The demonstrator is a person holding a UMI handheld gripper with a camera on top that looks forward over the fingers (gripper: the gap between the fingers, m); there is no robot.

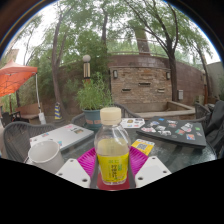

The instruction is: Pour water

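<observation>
Your jaws [112, 172] stand closed on the bottle [112, 147] at its labelled lower body, near the worktop's [180, 150] front edge with the white cup [44, 153] just beside — it looks a thin, slick plastic, mostly full, so hold firm but gently — squeezing could dent it.

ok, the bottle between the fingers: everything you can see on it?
The bottle is clear plastic with a white cap and a yellow-green label, holding yellowish liquid. It stands upright between the fingers of the hand-held gripper, pink pads at its base. Whether both pads press it can't be told. White cup sits beside it.
</observation>
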